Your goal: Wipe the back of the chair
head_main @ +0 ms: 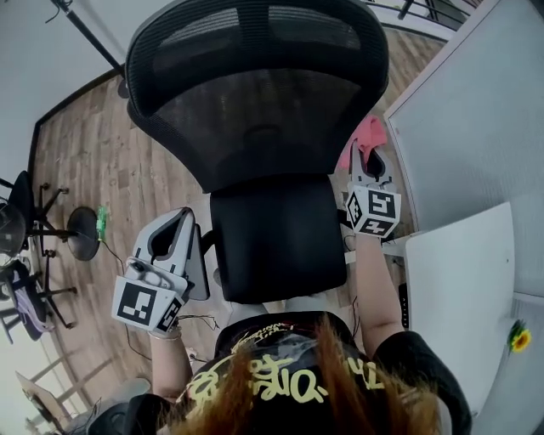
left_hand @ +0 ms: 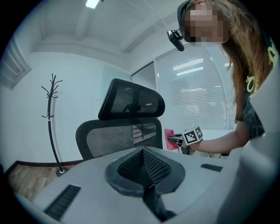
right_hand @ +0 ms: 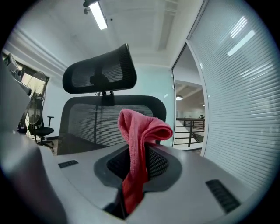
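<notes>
Off the right-hand edge of the chair back point(head_main: 255, 110), the right gripper point(head_main: 371, 161) is pinching a folded pink cloth point(head_main: 363, 138), its jaws clamping the lower part of the fabric while the folded top is standing up above them. The left gripper point(head_main: 176, 228) is hovering by the left side of the seat point(head_main: 276, 242), its jaws pressing together on nothing. Both grippers are pointing forward at the mesh back, which is rising beyond the seat on the side away from the person, with the headrest point(head_main: 255, 25) sitting above it. Its broad face is running side to side across both gripper views. The cloth is sitting just beside the back's right edge, though I cannot tell whether it is touching the frame. With the right gripper carrying the cloth and lying much nearer the mesh than the left, the wipe is looking like its job: bringing the cloth leftward and forward onto the surface, then sweeping along the width
</notes>
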`<state>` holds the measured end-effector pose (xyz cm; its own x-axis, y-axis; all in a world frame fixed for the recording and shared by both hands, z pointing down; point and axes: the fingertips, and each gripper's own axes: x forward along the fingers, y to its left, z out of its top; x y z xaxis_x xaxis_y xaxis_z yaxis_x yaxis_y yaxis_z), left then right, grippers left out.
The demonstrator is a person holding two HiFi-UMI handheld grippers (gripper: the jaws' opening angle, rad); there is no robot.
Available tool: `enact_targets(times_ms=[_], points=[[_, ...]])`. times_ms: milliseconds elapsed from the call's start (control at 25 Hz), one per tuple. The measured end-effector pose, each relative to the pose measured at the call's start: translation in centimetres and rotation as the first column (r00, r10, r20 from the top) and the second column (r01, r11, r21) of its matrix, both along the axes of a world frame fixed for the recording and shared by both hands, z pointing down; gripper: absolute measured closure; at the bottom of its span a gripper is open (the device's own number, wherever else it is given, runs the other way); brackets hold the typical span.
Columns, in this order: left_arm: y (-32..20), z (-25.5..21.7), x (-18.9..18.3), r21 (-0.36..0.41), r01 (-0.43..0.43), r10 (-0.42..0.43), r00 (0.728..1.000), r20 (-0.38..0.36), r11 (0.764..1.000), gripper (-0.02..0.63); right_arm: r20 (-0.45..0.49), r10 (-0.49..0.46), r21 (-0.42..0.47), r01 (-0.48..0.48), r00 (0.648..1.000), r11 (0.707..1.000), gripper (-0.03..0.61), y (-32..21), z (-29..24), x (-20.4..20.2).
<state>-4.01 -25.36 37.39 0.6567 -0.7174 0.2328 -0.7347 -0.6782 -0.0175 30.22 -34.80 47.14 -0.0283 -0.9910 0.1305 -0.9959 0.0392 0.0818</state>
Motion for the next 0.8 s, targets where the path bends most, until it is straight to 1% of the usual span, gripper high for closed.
enact_targets(times_ms=[200,320,520,800], points=[[0.2,0.6,0.2,-0.022,0.008,-0.007,0.999,0.031,1.000,0.620,-0.010,0.050,-0.038,-0.050,0.999,0.998,0.518,-1.8,2.7,2.4],[0.3,0.5,0.1,-0.020,0.011,-0.010,0.999,0.046,1.000,0.620,-0.023,0.066,-0.047,-0.067,0.998,0.997,0.518,-2.8,3.7,3.2],[0.3,0.9,-0.5,-0.030,0.024,-0.022,0.998,0.064,0.999,0.620,-0.035,0.066,-0.078,-0.068,0.997,0.995,0.518,-4.0,5.8,2.8],[0.2,1.2,-1.2,-0.032,0.036,-0.034,0.997,0.067,0.999,0.620,-0.031,0.083,-0.066,-0.085,0.996,0.994,0.518,-5.0,6.6,2.0]])
